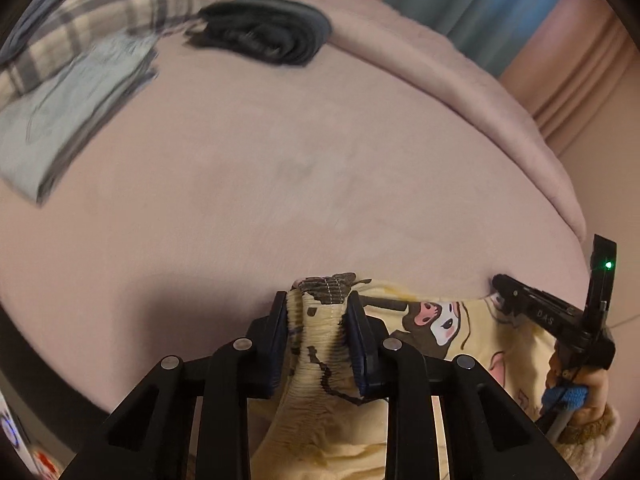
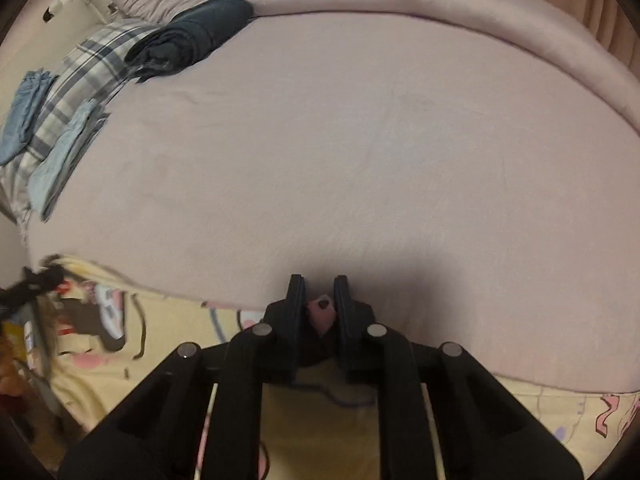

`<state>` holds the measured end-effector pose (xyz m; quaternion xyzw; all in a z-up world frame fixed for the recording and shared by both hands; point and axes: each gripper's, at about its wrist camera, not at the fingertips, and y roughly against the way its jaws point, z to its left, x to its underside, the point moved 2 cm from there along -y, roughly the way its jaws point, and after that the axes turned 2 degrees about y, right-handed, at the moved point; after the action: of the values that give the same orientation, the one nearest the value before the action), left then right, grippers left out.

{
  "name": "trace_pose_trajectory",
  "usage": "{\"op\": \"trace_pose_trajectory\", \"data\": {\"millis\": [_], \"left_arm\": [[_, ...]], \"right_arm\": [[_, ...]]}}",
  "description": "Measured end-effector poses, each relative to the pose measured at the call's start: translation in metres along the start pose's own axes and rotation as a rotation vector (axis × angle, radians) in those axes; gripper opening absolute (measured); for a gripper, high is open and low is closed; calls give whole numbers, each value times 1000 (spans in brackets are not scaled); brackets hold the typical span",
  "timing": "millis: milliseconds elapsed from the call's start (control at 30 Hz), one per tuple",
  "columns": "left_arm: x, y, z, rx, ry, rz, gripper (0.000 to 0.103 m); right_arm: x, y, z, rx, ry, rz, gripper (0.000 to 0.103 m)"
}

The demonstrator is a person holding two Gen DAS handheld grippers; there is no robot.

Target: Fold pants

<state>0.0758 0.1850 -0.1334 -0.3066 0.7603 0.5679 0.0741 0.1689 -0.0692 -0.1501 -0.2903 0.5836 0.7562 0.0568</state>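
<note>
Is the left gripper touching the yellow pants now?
Touching. The left wrist view shows the left gripper shut on the pants, gathered waistband pinched between both fingers.

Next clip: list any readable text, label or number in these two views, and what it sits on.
"DAS" – on the arm of the right gripper, seen in the left wrist view; the lettering is faint.
Pink shapes printed on the yellow pants: possibly letters, unreadable.
Stickers at the lower left edge: too blurred to read.
</note>
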Motion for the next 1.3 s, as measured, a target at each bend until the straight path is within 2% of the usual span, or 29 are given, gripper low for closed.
{"op": "trace_pose_trajectory", "data": {"millis": [133, 233, 300, 333, 367, 433, 533, 600, 633, 700, 733, 767, 800, 867, 900, 933, 1033, 1067, 1100, 1133, 1167, 1200, 1300], "left_arm": [[-3, -26, 11, -14, 13, 66, 28], [1, -46, 17, -28, 12, 95, 31], [3, -38, 14, -23, -8, 74, 32], [5, -32, 14, -23, -17, 77, 32], [5, -26, 15, -17, -16, 77, 34], [7, -12, 20, 8, 8, 81, 36], [6, 3, 26, 27, 49, 77, 36], [11, 18, 32, 36, 77, 55, 37], [13, 20, 32, 36, 89, 51, 38], [25, 26, 41, 30, 126, 61, 44], [35, 25, 45, 18, 145, 79, 47], [38, 21, 44, 7, 146, 98, 48], [45, 17, 45, -3, 139, 120, 48], [56, 11, 46, -21, 130, 150, 48], [58, 9, 46, -22, 131, 158, 48], [60, 6, 46, -14, 134, 164, 48], [61, 1, 46, 17, 155, 152, 48], [62, 1, 44, 16, 147, 139, 47], [62, 1, 41, 18, 122, 135, 40], [64, 3, 39, 32, 98, 137, 22], [65, 3, 35, 53, 94, 151, 18], [73, 11, 40, 44, 93, 149, 15], [69, 19, 37, 41, 88, 128, 6]], "right_arm": [[-8, 16, -16, 17, -56, -92, 3], [-9, 2, -28, 33, -109, -71, 4], [-3, -14, -30, 17, -135, -12, 4], [1, -12, -31, 13, -147, -34, 4], [3, -6, -33, -1, -154, -59, 8], [3, 5, -36, -19, -169, -87, 7], [-1, 20, -34, 11, -155, -91, 8], [-2, 32, -25, -9, -137, -108, 9], [-1, 39, -19, -34, -120, -119, 12], [3, 42, -4, -75, -90, -114, 27], [7, 40, 4, -105, -75, -105, 40], [11, 36, 7, -129, -58, -92, 46], [15, 26, 10, -143, -44, -72, 45], [22, -5, 7, -103, -70, 2, 41], [24, -12, 4, -99, -76, -15, 40], [24, -9, 4, -99, -67, -73, 40], [21, -6, 3, -84, -88, -55, 39], [21, -5, 3, -77, -84, -53, 39], [22, -3, 5, -69, -77, -57, 39], [22, -3, 7, -60, -65, -62, 39], [24, -2, 7, -53, -54, -63, 39], [25, -1, 8, -46, -45, -63, 39], [26, 3, 6, -36, -47, -60, 39]]}}
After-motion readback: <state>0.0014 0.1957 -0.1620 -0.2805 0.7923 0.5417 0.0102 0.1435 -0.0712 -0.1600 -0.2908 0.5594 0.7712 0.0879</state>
